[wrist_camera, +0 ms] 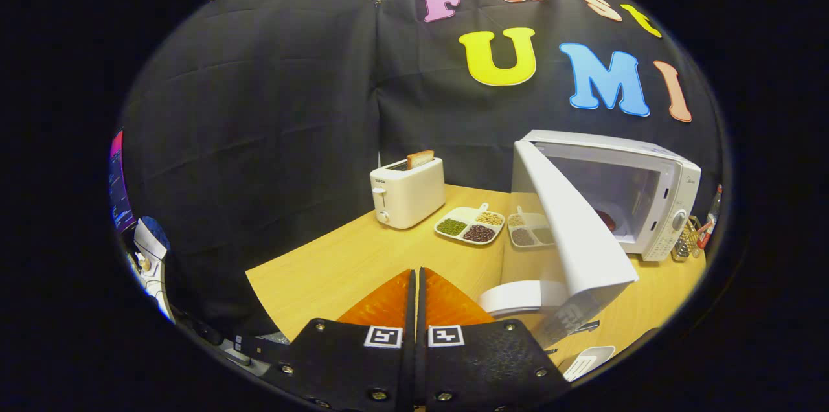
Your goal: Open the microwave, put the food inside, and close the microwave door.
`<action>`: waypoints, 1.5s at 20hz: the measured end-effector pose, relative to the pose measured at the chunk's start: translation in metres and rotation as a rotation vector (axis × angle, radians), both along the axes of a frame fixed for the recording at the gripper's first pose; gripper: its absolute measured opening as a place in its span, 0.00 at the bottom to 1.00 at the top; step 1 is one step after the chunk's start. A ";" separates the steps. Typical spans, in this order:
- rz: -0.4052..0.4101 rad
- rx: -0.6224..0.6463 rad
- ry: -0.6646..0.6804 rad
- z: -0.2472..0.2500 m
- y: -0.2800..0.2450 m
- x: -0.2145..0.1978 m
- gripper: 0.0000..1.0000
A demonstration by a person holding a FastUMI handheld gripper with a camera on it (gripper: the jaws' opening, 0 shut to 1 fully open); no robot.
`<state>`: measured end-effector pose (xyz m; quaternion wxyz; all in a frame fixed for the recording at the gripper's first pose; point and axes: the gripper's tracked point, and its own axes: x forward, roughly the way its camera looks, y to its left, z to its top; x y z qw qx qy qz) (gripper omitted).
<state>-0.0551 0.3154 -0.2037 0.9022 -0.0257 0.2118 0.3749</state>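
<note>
Small dark brand mark on front of white toaster (407,192), too small to read. Faint logo at top right corner of microwave (638,195) front, also unreadable. Square black-and-white coded markers on gripper (415,282), no words.

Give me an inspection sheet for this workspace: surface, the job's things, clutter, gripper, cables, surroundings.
Surface: wooden table, bare patch ahead of the fingers.
Job's things: microwave at the back, door swung open; something dark red inside.
Clutter: toaster with bread in its slot; divided dish of beans beside it; white plate below the door.
Gripper: hand-held gripper fingers closed together, holding nothing.
Cables: nothing seen.
Surroundings: black cloth wall behind the table.
</note>
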 end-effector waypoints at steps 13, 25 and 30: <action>-0.194 -0.068 -0.019 -0.003 -0.098 0.085 0.01; -0.328 -0.071 -0.033 -0.004 -0.150 0.155 0.01; -0.370 -0.067 -0.031 -0.008 -0.159 0.187 0.01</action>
